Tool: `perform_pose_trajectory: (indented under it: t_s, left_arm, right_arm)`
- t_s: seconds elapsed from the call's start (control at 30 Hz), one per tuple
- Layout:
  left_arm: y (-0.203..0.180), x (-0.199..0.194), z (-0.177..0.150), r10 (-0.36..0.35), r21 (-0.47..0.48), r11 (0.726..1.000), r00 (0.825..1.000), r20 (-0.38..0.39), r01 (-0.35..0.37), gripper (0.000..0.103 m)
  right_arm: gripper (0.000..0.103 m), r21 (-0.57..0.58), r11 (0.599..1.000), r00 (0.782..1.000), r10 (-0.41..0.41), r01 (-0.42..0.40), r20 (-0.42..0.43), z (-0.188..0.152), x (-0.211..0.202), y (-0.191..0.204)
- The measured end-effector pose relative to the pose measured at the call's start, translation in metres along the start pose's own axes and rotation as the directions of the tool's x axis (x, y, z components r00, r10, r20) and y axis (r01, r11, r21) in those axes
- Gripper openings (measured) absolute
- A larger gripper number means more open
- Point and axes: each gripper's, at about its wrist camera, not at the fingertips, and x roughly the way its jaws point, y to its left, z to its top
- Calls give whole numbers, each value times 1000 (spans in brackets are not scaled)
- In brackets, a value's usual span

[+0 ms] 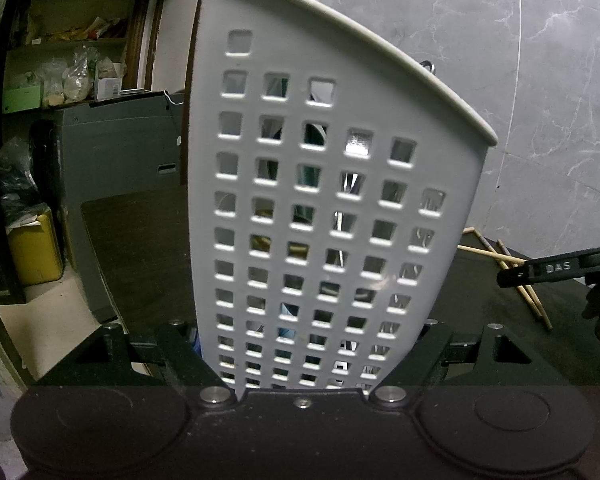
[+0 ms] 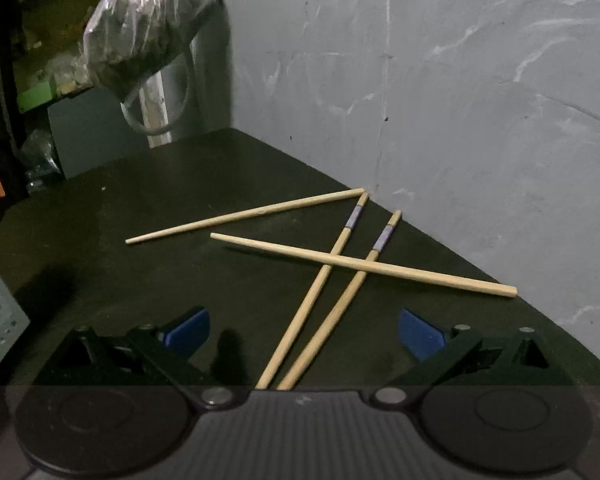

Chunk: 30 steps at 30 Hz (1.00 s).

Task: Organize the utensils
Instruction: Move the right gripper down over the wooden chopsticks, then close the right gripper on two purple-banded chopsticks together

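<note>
A white perforated utensil holder (image 1: pixel 324 184) fills the left wrist view, standing upright, with metal utensils showing through its square holes. My left gripper (image 1: pixel 304 328) is shut on its lower part, one finger on each side. To its right, several wooden chopsticks (image 1: pixel 516 276) lie on the dark table, and part of my right gripper (image 1: pixel 556 270) hangs over them. In the right wrist view the chopsticks (image 2: pixel 328 276) lie crossed on the table (image 2: pixel 140 220); two have purple bands. My right gripper (image 2: pixel 304 330) is open just above them, and its blue pads (image 2: pixel 188 330) straddle the two banded sticks' near ends.
A grey marbled wall (image 2: pixel 460 120) borders the table on the right and back. A crumpled plastic bag (image 2: pixel 140 20) hangs at the back left. Beyond the table's left edge are a grey cabinet (image 1: pixel 120 152), a yellow container (image 1: pixel 36 248) and cluttered shelves (image 1: pixel 72 40).
</note>
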Motion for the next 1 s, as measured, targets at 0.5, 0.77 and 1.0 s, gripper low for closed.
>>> perform_pose_trajectory:
  t_s: [0.5,0.77,1.0]
  left_arm:
    - [0,1,1,0,1,1000,1000,0,0,81]
    - [0,1,1,0,1,1000,1000,0,0,81]
    - [0,2,1,-1,-1,1000,1000,1,1,81]
  right_arm:
    - [65,46,998,999,-51,51,9,9,21,2]
    - [19,8,999,999,-52,52,10,4,12,4]
    - [15,-65,997,998,50,-52,-37,-11,-16,15]
